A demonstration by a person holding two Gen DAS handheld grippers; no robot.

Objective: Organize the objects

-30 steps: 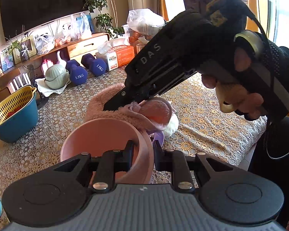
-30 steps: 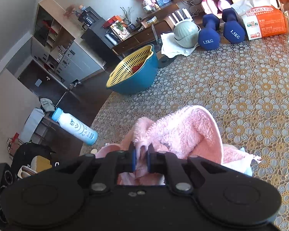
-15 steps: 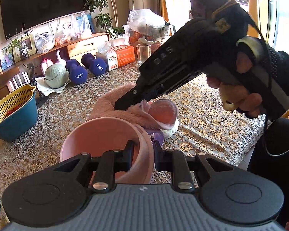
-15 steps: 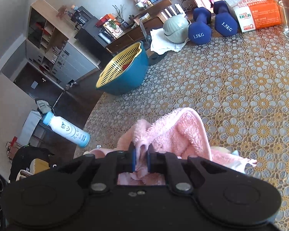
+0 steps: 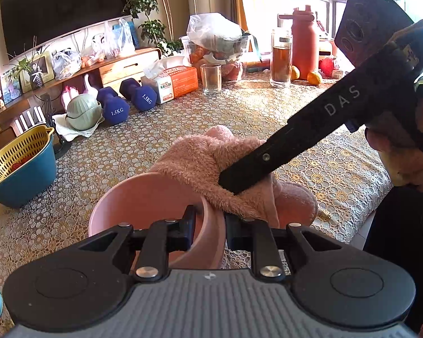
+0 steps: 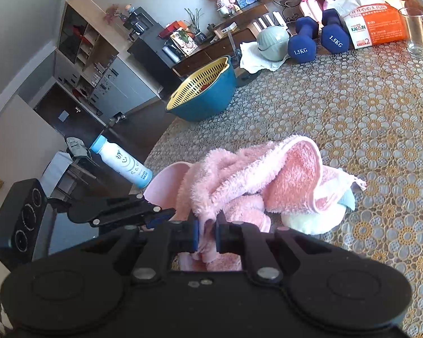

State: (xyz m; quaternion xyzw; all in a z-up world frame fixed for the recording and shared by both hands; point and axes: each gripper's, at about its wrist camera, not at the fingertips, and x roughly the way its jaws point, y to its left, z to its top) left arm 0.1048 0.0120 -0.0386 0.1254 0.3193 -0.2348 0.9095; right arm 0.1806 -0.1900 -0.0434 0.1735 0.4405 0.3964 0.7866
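A pink plastic bowl (image 5: 143, 200) stands near the table's front edge. My left gripper (image 5: 210, 225) is shut on the bowl's right rim. A fluffy pink towel (image 5: 208, 160) drapes over that rim and onto the tablecloth. My right gripper (image 6: 205, 233) is shut on a fold of the pink towel (image 6: 239, 174), just above the bowl (image 6: 166, 177). In the left wrist view the right gripper (image 5: 234, 180) comes in from the upper right and presses into the towel. A white and light blue cloth (image 6: 324, 211) lies under the towel's right side.
A blue basin with a yellow strainer (image 5: 17, 166) sits at the table's left edge. Two blue dumbbells (image 5: 127, 101), a green bowl (image 5: 83, 112), an orange tissue box (image 5: 177, 83), a glass (image 5: 210, 80) and bottles (image 5: 280, 57) stand along the back. A white bottle (image 6: 121, 163) is at the left corner.
My right gripper has drawn back toward the right and front with the towel, dragging it across the bowl's rim. The towel's loose end has flopped open on the table. The left gripper keeps its hold.
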